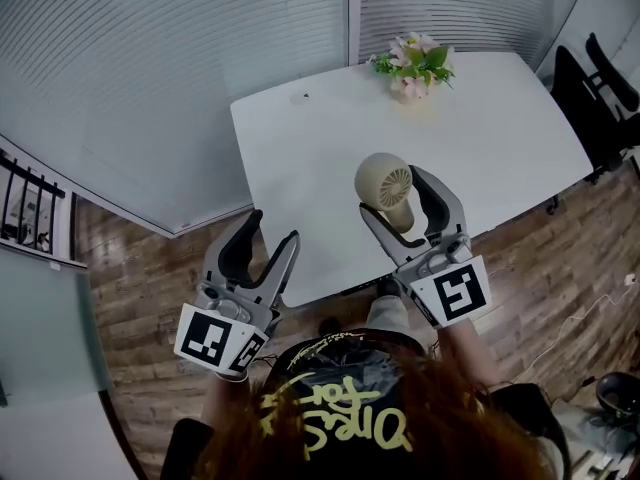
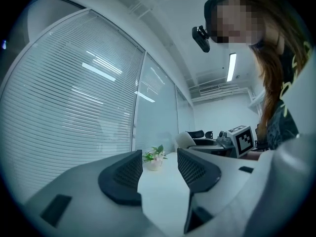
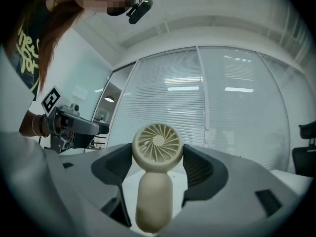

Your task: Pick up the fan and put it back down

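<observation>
My right tongs (image 1: 393,190) squeeze the fan (image 1: 385,183) by its round head, so its handle hangs free and it can't slip. The fan is up in the air over the near edge of the bench (image 1: 300,158). My left tongs (image 1: 274,226) are open and hold nothing, off to the side.

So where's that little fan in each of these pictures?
Head view: fan right of centre, held in the right claw.
Left gripper view: probably the small pale shape right of centre.
Right gripper view: dead centre, clamped.
Shared landmark: the window blinds.
</observation>
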`<state>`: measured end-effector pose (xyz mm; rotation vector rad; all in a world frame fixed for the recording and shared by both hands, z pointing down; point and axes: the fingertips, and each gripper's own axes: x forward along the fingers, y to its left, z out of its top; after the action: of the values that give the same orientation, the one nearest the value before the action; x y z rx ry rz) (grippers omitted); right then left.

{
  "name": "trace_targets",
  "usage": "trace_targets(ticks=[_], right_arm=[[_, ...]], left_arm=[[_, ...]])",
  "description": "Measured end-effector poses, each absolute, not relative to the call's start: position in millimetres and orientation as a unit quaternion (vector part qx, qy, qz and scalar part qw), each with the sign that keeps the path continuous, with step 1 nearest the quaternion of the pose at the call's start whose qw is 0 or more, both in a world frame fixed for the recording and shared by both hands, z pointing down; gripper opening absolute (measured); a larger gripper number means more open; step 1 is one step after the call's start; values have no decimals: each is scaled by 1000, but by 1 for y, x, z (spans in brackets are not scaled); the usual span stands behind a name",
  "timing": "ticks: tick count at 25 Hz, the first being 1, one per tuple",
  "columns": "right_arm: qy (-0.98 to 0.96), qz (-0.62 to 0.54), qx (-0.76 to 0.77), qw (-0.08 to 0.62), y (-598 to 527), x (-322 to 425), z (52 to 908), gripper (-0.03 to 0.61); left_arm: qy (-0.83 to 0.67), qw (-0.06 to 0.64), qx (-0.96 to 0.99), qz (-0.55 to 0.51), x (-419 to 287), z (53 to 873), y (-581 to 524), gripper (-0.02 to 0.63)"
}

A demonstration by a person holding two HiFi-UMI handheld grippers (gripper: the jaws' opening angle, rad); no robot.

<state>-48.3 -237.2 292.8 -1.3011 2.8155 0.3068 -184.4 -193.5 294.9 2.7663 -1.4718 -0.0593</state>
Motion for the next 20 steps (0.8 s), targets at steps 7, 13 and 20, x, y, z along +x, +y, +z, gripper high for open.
trace_targets(ticks=[7,13,20], right_arm=[[895,98,-435,16,-217,-39,290,325],[896,96,-431,35,-215,-36,289,325],[894,105,-434,42,-217,-26,283,325]], left_arm=[[-458,2,889,-11,-184,298,-188,213],[-454,2,891,-6,-183,299,-189,213],[-452,5,892,-1,-176,301,-193,213]])
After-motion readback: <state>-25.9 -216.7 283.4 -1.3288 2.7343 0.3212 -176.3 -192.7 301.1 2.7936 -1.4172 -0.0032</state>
